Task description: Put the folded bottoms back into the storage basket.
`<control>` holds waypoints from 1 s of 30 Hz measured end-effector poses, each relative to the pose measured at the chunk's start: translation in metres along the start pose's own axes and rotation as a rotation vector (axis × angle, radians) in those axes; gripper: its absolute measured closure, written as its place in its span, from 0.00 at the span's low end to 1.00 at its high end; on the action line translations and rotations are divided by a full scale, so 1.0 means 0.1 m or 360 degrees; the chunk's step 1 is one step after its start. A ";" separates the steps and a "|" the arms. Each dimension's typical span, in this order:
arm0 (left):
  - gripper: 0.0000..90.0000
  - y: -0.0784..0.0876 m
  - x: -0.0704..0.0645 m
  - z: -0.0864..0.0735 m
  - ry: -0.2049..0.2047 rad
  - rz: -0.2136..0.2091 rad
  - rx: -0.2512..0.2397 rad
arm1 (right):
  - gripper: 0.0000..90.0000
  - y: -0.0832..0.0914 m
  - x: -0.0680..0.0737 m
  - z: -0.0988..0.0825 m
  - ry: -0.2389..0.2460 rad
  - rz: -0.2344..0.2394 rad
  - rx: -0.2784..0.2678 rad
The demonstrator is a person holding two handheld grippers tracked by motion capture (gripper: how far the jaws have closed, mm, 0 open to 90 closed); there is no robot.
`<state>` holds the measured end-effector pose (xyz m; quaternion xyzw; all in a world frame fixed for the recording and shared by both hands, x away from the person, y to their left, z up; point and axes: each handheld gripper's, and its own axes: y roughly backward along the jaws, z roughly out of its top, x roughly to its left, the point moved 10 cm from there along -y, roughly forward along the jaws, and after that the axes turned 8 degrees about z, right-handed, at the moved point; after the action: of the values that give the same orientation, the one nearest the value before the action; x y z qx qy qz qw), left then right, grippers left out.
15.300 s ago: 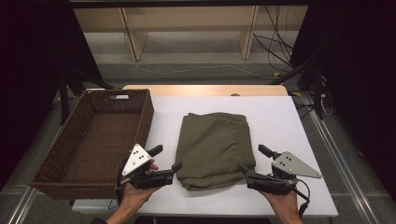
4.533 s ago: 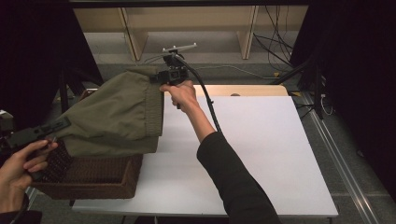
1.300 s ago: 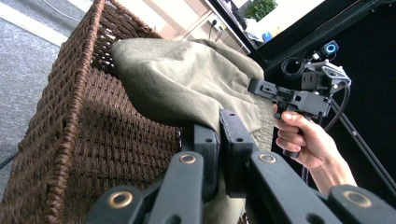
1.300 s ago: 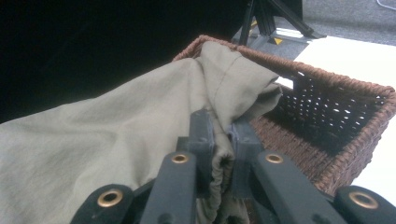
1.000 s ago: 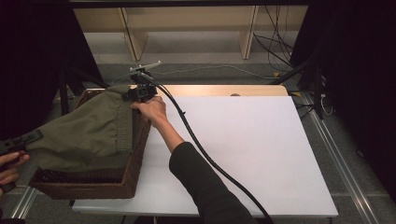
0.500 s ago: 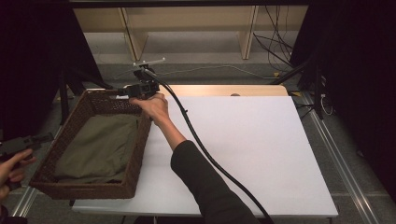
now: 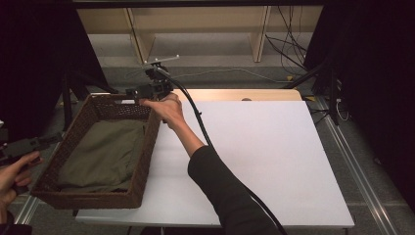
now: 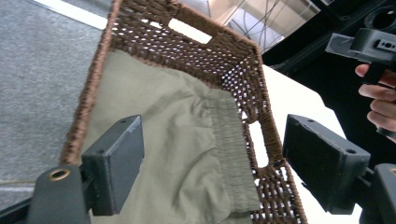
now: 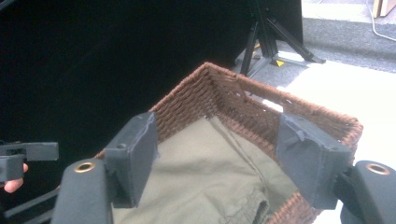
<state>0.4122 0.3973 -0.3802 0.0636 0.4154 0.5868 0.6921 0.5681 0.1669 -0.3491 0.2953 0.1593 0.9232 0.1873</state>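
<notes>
An olive green garment (image 7: pixel 105 154) lies loosely folded inside the brown wicker basket (image 7: pixel 147 142) at the table's left end. My left gripper (image 7: pixel 56 138) hovers just off the basket's near left corner. Its jaws have just been opening and now stand open and apart above the garment (image 8: pixel 177 154), with nothing between them. My right gripper (image 7: pixel 134 92) is held over the basket's far right corner. Its jaws have also just been opening, and they frame the garment (image 9: pixel 205 172) and the basket rim (image 9: pixel 187 95) without touching either.
The white table top (image 7: pixel 274 156) stretches to the right of the basket. The right forearm and its cable (image 7: pixel 205 132) cross the table diagonally. Wooden shelving (image 7: pixel 195 29) and floor cables lie beyond the far edge. Dark curtains stand on both sides.
A second ago both grippers held the garment stretched over the basket. It has dropped in and lies flat. Both jaws have let go and the hands have lifted slightly away.
</notes>
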 end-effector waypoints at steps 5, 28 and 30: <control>0.23 -0.04 -0.13 0.01 -0.0028 -0.0013 -0.0022 | 0.31 0.15 -0.05 0.01 0.0013 -0.0030 -0.0018; 0.24 -0.30 -0.59 -0.05 -0.0062 -0.0115 -0.0054 | 0.28 0.64 -0.33 -0.06 0.0002 -0.0107 -0.0064; 0.24 -0.32 -0.62 -0.06 -0.0070 -0.0124 -0.0052 | 0.28 0.66 -0.34 -0.07 0.0008 -0.0111 -0.0066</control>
<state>0.4344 0.3312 -0.3712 0.0490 0.3926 0.5646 0.7244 0.5730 0.0925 -0.3441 0.2832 0.1508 0.9200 0.2250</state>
